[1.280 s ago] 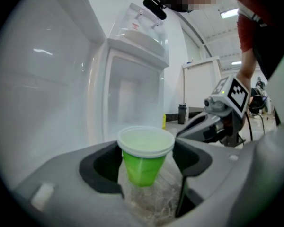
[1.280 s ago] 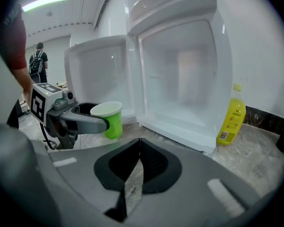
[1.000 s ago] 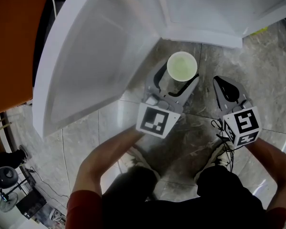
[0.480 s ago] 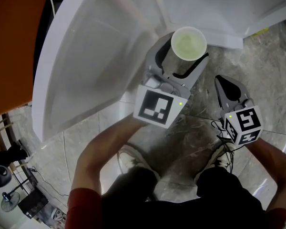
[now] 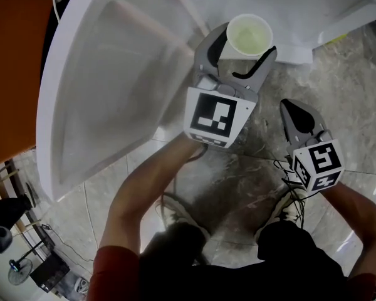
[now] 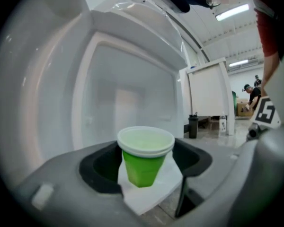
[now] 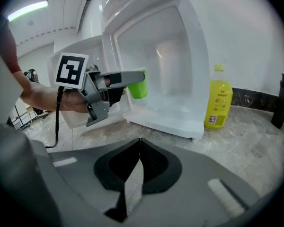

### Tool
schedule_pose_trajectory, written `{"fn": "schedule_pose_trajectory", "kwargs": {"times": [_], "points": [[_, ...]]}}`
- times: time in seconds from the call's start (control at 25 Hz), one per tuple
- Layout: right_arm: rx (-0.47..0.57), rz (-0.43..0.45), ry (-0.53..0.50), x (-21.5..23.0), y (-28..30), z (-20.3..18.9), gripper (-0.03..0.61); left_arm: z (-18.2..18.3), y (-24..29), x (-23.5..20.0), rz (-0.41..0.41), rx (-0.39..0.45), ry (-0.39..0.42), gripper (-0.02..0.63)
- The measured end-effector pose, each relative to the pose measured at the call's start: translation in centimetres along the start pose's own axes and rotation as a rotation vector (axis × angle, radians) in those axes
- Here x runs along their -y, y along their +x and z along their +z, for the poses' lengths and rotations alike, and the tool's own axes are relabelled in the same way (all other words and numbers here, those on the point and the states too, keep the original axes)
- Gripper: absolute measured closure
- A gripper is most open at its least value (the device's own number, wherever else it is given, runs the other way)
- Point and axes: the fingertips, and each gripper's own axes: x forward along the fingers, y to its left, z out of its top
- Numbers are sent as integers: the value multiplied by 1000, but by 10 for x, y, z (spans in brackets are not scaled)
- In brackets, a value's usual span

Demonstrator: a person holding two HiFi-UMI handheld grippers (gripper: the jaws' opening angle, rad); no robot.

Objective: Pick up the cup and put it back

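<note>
So the left gripper (image 5: 245,50) has the cup (image 5: 249,31) clamped between its jaws. They sit pretty wide, but that's just the cup's width; the pads are on its sides. From the right gripper view you can see the cup hanging in the air with nothing under it, so it's definitely being carried.

What changed: a second ago the cup was out over the floor (image 5: 238,187), in front of the fridge (image 7: 170,60). Since then the left hand has swung it up and forward, and now it's right at the fridge's mouth, beside the open door (image 5: 106,93). It's stayed upright the whole way, which is good if there's anything in it. I honestly can't tell; the inside just looks pale green.

The right gripper (image 5: 296,113) hasn't really budged. Its jaws are closed with nothing in them, and it just hangs over the floor on the right.

My read is that the pickup is done and we're on the "put it back" half. What's left is easing the cup inside, setting it down flat and letting go. Main risk is clipping the fridge's edge on the way in.
</note>
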Motion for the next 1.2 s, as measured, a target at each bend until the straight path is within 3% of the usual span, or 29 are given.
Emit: {"fn": "schedule_pose_trajectory", "kwargs": {"times": [0.44,0.84,1.2], "points": [[-11,-44,51,29,-12,-14,577,-4,49,-12,31,17,60,282],[-19,-39,60,33,-11,-17,577,-22,69,-25,83,-13,33,281],[-23,-51,81,40,-9,-17,577,-41,76,-27,76,-58,-24,279]]}}
